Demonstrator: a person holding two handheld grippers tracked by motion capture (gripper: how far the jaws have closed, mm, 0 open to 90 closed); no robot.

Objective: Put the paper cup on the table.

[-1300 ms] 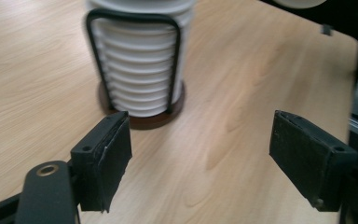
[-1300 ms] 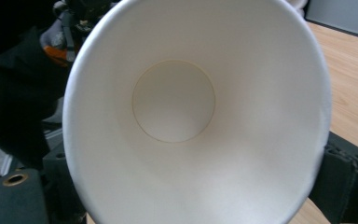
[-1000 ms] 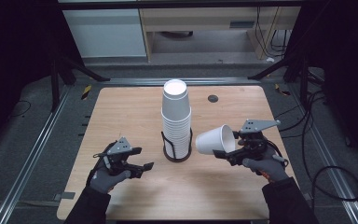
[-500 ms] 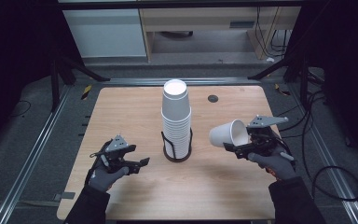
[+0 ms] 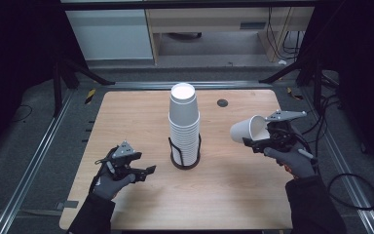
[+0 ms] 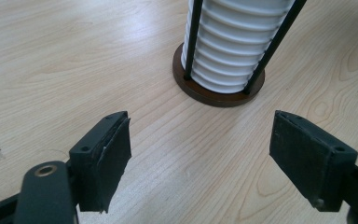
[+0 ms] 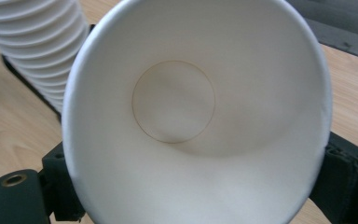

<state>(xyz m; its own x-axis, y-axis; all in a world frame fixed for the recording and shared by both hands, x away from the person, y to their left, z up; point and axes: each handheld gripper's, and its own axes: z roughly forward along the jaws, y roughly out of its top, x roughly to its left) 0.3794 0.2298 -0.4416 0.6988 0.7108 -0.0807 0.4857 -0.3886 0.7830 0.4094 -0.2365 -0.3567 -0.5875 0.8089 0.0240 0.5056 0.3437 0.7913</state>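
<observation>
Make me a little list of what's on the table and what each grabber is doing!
table: wooden top
cup stack: white cups upright in a black wire holder at mid-table
left gripper: jaws open, empty, beside the holder
right gripper: jaws closed on one paper cup
held cup: on its side, mouth toward the gripper, clear of the stack

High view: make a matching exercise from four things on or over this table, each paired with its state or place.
Things:
1. loose cup
2. cup stack
3. left tool
4. black disc

States:
A. open and empty, low over the wood
B. lying flat near the table's far edge
C. held on its side in the right tool
D. upright in a wire holder

Pairs: 1-C, 2-D, 3-A, 4-B
</observation>
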